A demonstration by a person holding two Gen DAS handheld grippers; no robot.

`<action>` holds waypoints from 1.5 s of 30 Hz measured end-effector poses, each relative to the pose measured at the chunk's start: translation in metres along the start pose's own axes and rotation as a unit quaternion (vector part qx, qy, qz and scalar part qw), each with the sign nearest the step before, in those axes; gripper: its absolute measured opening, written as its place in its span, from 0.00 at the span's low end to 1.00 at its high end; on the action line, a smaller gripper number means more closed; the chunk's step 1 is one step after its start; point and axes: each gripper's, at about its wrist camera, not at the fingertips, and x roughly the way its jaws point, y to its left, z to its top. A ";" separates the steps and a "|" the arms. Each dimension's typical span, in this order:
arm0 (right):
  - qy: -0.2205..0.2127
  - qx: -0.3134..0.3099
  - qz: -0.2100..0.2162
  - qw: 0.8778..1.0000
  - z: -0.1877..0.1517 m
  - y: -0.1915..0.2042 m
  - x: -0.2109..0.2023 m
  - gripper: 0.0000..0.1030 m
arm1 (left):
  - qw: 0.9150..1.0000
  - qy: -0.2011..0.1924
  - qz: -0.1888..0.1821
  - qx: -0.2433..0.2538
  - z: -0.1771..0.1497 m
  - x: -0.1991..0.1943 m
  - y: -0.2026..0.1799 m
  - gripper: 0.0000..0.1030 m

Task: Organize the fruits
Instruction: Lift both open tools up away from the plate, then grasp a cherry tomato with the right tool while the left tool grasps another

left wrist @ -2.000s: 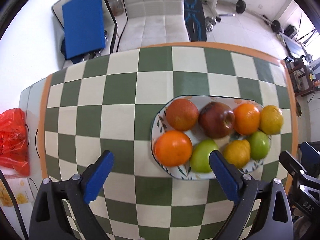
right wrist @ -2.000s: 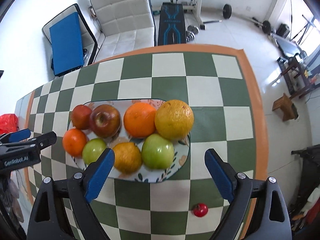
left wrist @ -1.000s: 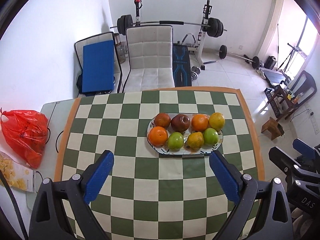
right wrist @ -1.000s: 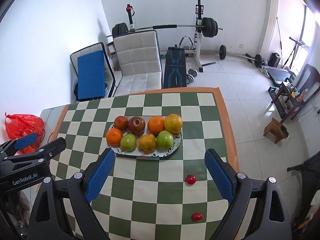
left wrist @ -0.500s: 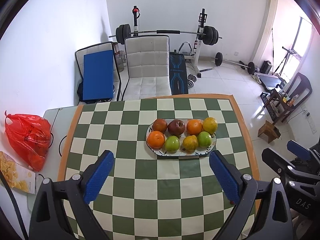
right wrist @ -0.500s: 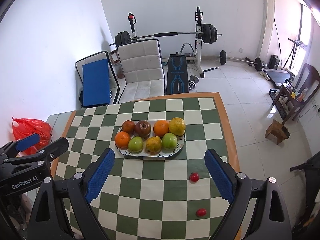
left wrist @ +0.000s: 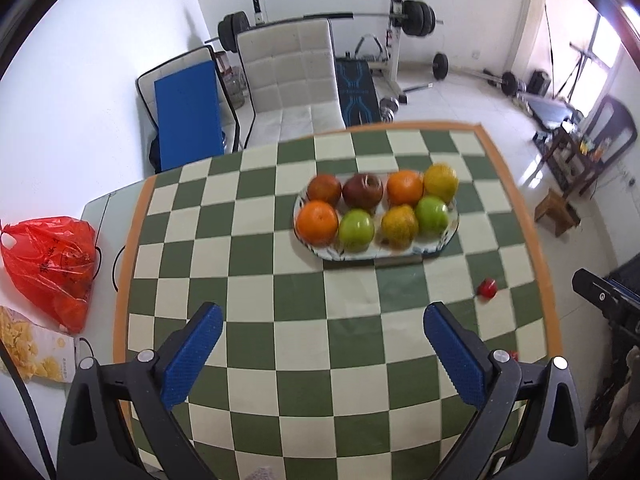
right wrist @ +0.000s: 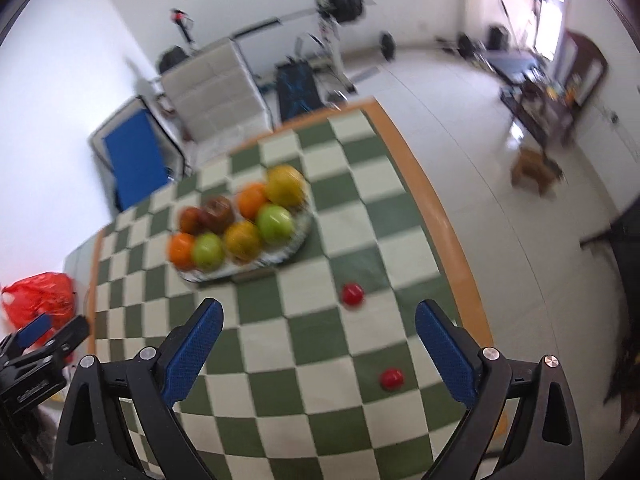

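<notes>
Right wrist view has swung off to the side and gone blurry compared to half a second ago. The plate (right wrist: 298, 246) of fruit sits mid-table, full, but two small red fruits (right wrist: 353, 294) lie loose nearby. Right gripper (right wrist: 318, 346) and left gripper (left wrist: 323, 346) both gape wide, empty. Looks like the loose ones are next.

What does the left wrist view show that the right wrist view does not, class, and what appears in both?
Only the left wrist view shows the yellow snack bag beside the red plastic bag. Only the right wrist view shows a second small red fruit clearly, nearer the camera. Both show the plate holding eight fruits, one small red fruit on the checkered tablecloth, and an open hand-held gripper.
</notes>
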 end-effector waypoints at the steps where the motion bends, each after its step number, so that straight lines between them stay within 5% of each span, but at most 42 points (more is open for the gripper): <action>1: 0.018 0.010 -0.004 1.000 -0.005 -0.013 0.018 0.90 | 1.000 0.010 0.012 0.012 -0.003 0.011 -0.008 1.00; 4: 0.089 0.042 -0.016 0.995 -0.026 -0.050 0.076 0.69 | 0.998 0.039 0.031 0.036 -0.009 0.042 -0.027 1.00; 11: 0.197 0.076 -0.010 0.977 -0.079 -0.101 0.161 0.56 | 0.989 0.122 0.041 0.072 -0.002 0.108 -0.079 1.00; 15: 0.232 0.056 -0.004 0.971 -0.098 -0.099 0.186 0.39 | 0.983 0.144 0.036 0.107 0.007 0.128 -0.114 1.00; 17: 0.218 0.030 -0.010 0.975 -0.100 -0.092 0.185 0.31 | 0.981 0.156 0.023 0.114 0.012 0.137 -0.129 1.00; 22: 0.199 0.032 -0.003 0.979 -0.092 -0.099 0.178 0.31 | 0.975 0.183 -0.038 0.122 0.028 0.161 -0.174 1.00; 26: 0.187 0.044 -0.005 0.981 -0.076 -0.117 0.172 0.31 | 0.961 0.225 -0.082 0.141 0.034 0.192 -0.215 1.00; 31: 0.185 0.051 -0.013 0.981 -0.056 -0.140 0.174 0.31 | 0.949 0.260 -0.102 0.147 0.032 0.224 -0.245 0.80; 33: 0.185 0.049 -0.015 0.981 -0.053 -0.140 0.175 0.31 | 0.945 0.273 -0.105 0.146 0.029 0.234 -0.251 0.55; 37: 0.183 0.046 -0.016 0.982 -0.048 -0.138 0.172 0.32 | 0.946 0.266 -0.107 0.152 0.025 0.236 -0.255 0.29; 45: 0.165 0.033 0.006 0.986 -0.021 -0.130 0.166 0.31 | 0.959 0.238 -0.132 0.072 0.029 0.204 -0.195 0.27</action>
